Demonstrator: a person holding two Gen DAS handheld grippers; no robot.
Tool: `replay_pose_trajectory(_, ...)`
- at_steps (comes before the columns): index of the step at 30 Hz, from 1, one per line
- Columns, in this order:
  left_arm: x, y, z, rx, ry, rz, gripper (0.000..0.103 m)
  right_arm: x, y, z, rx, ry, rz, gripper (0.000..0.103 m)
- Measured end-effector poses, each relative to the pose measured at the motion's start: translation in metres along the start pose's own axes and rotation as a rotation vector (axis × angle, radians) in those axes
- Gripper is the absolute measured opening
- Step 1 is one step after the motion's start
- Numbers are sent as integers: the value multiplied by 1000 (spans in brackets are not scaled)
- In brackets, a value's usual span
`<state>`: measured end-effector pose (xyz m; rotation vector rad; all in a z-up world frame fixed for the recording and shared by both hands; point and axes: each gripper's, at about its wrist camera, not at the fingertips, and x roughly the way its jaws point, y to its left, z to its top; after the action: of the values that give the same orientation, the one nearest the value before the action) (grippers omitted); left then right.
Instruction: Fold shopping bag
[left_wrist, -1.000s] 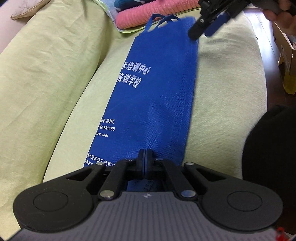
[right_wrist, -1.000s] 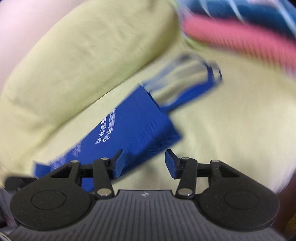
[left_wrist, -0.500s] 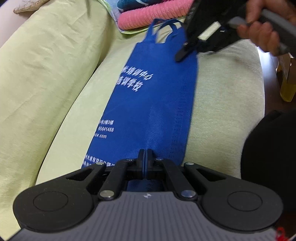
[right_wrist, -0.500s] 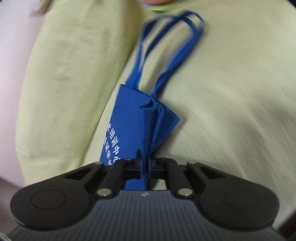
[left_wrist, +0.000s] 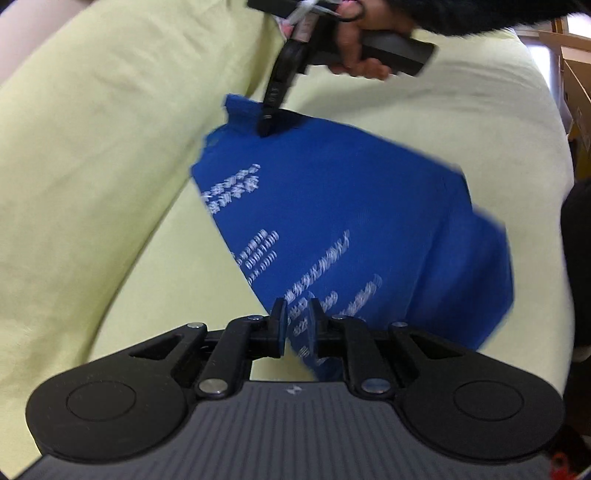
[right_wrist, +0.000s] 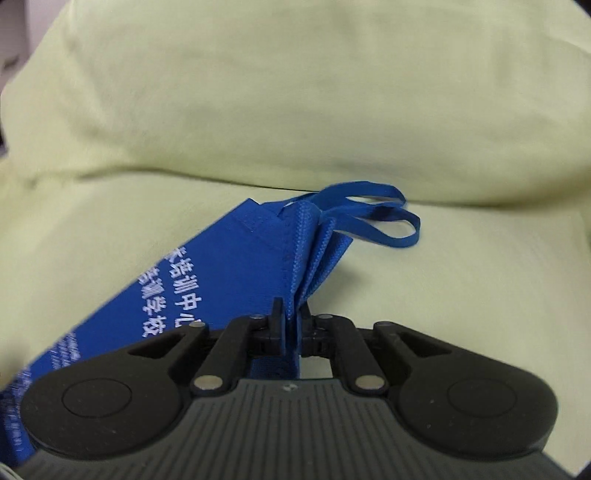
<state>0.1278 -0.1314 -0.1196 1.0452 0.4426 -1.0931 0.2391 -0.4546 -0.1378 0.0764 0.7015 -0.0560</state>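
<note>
Pale green sofa cushions (left_wrist: 110, 155) fill the left wrist view, seat below and backrest rising at the left. Across the seat lies a blue non-woven shopping bag with white printed lettering (left_wrist: 354, 229), blurred and bunched, its far end lifted. The left gripper (left_wrist: 297, 326) sits at the bag's near edge with a small gap between its blue-padded fingers; a strip of the fabric passes between them, but whether the pads actually pinch it cannot be told through the blur. At the far end, the right gripper (left_wrist: 266, 127) points downward and bites the bag's upper edge, held by a hand (left_wrist: 360, 55) in a dark sleeve (left_wrist: 461, 14). Brown cardboard boxes (left_wrist: 574, 85) show at the right border.

From the right wrist view the same green cushions (right_wrist: 295, 110) make up the whole background. The right gripper (right_wrist: 293, 325) is closed on the gathered, pleated top edge of the shopping bag (right_wrist: 229, 266), the layers squeezed between its fingers. The bag's body runs away to the lower left, lettering upward, while its two blue strap handles (right_wrist: 384, 218) loop out to the right and rest on the seat.
</note>
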Motion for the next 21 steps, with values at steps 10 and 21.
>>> replay_pose_trajectory(10, 26, -24, 21, -143, -94, -28, 0, 62, 39, 32, -122, 26, -58, 13)
replay_pose_trajectory(21, -18, -24, 30, -271, -114, 96, 19, -89, 28, -21, 163, -190, -87, 56)
